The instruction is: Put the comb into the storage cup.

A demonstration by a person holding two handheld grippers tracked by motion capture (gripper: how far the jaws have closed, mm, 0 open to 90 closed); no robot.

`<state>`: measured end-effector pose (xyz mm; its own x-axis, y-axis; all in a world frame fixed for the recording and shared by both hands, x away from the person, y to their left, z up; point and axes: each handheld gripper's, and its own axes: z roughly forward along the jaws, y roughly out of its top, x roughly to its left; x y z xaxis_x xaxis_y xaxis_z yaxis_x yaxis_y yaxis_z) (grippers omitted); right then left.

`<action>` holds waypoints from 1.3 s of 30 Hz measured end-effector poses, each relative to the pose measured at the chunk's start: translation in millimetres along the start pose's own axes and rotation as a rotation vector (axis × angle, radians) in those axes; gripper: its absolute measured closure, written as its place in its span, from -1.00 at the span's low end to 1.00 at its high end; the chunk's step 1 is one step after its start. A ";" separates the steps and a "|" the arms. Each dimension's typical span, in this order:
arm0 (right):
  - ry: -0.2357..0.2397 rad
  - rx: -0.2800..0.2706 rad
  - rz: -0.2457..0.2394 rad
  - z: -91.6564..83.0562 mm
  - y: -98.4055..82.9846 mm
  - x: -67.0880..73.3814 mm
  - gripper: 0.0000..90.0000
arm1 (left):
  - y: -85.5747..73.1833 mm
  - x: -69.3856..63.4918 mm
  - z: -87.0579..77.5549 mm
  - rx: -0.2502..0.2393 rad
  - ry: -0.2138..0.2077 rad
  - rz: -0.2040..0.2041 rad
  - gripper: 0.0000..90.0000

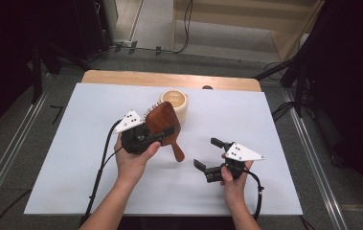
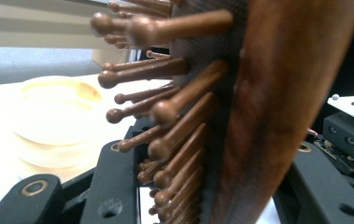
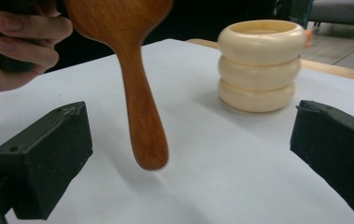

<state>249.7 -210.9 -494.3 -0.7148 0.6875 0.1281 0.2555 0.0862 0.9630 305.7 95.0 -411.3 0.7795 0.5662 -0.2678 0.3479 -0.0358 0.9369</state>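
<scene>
A brown wooden hairbrush (image 1: 162, 120) hangs above the white table sheet (image 1: 69, 167), its handle (image 3: 142, 116) pointing down with the tip close to the sheet. My left gripper (image 1: 160, 126) is shut on the brush head. In the left gripper view the peg bristles (image 2: 174, 116) point left between the jaws and the smooth back (image 2: 286, 93) faces right. A cream ribbed cup (image 1: 175, 104) stands upright just behind the brush. My right gripper (image 1: 207, 153) is open and holds nothing, to the right of the handle, its jaws (image 3: 188, 163) wide apart facing handle and cup (image 3: 258, 65).
The sheet covers a wooden table whose far edge (image 1: 169, 79) shows behind the cup. Cables trail from both grippers off the near edge. Dark stands and floor cables (image 1: 284, 110) surround the table. The hand (image 3: 20, 42) on the left gripper is close to the handle.
</scene>
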 end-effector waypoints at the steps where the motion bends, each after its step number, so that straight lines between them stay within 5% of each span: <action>1: -0.004 -0.001 0.004 -3.0 -0.8 -2.1 -1.00 | 1.0 0.5 -0.9 -0.002 -0.002 0.000 0.27; 13: -0.082 -0.001 0.025 -38.0 -16.2 -25.4 -1.00 | 11.5 8.4 -7.5 -0.015 0.020 0.002 0.26; 39: -0.183 0.005 0.021 -95.8 -32.7 -41.1 -1.00 | 37.0 25.2 -15.6 -0.040 0.057 0.013 0.26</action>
<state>208.3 -311.0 -508.2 -0.5792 0.8087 0.1025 0.2723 0.0734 0.9594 330.1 120.8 -379.9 0.7525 0.6119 -0.2436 0.3164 -0.0114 0.9486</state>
